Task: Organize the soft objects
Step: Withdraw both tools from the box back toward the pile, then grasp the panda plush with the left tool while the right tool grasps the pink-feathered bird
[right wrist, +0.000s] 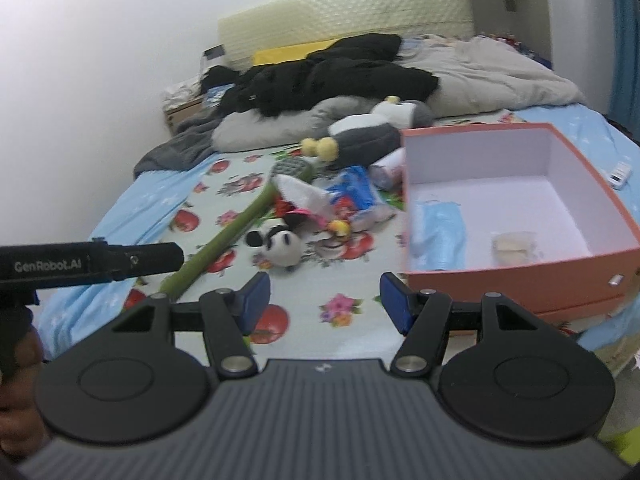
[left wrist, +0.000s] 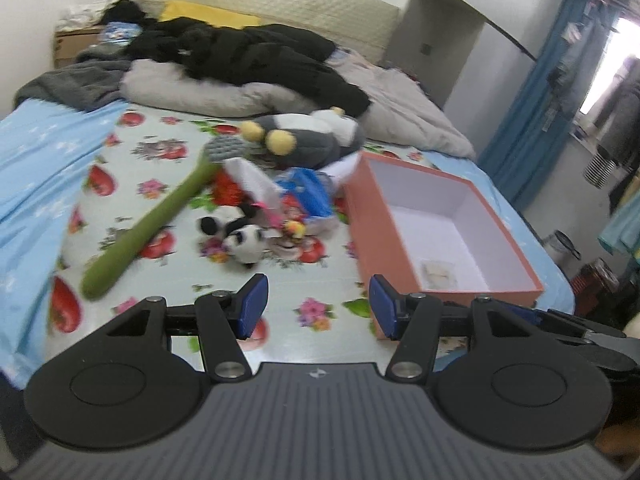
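Observation:
Soft toys lie in a heap on the flowered sheet: a small panda plush (left wrist: 240,236) (right wrist: 280,242), a long green plush stick with a grey head (left wrist: 152,224) (right wrist: 224,240), a big grey and white penguin plush (left wrist: 308,136) (right wrist: 368,132), and a blue packet (left wrist: 308,192) (right wrist: 356,190). An open orange box (left wrist: 440,216) (right wrist: 520,200) stands to their right; a blue soft item (right wrist: 440,232) lies inside. My left gripper (left wrist: 316,306) and right gripper (right wrist: 324,304) are open and empty, above the sheet in front of the heap.
Grey bedding (left wrist: 200,92) and black clothing (left wrist: 260,52) are piled at the head of the bed. The left gripper's body (right wrist: 88,264) shows at the left of the right wrist view. A white remote (right wrist: 618,174) lies right of the box. Blue curtains (left wrist: 532,92) hang at right.

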The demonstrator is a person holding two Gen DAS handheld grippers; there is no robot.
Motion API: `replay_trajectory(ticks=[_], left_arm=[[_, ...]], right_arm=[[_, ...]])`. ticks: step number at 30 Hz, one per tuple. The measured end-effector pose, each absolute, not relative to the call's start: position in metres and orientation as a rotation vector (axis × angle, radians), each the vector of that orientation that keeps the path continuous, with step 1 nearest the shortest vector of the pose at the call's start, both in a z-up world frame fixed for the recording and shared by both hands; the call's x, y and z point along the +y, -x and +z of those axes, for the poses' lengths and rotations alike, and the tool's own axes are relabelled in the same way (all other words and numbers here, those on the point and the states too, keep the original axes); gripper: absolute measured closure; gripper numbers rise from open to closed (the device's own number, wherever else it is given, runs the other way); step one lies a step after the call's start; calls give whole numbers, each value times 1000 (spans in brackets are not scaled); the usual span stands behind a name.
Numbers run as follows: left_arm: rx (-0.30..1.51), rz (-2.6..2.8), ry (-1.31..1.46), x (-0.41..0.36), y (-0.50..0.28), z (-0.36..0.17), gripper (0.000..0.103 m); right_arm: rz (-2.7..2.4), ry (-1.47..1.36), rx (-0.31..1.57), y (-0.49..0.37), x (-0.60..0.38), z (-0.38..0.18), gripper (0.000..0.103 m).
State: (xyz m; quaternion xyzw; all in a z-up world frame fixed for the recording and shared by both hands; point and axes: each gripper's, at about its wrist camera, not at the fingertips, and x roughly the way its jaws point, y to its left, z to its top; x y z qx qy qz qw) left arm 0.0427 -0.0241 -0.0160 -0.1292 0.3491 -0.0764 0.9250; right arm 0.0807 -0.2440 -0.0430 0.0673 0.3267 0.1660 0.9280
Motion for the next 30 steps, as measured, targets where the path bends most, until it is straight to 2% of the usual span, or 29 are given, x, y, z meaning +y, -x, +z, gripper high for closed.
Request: replay_trajectory(ticks=[13, 20, 27, 30], left_arm=[[740, -1, 351, 43, -30, -49, 41], [806, -7, 417, 57, -69, -95, 41], [816, -33, 466, 58, -125, -119, 41], [819, -42, 501, 59, -150, -130, 41]], right_arm=[[419, -97, 756, -105, -196, -67, 40], [390, -61, 801, -150, -187, -93, 40], [398, -27, 820, -195, -174, -110, 41], [406, -10, 830, -213, -168, -120, 48]])
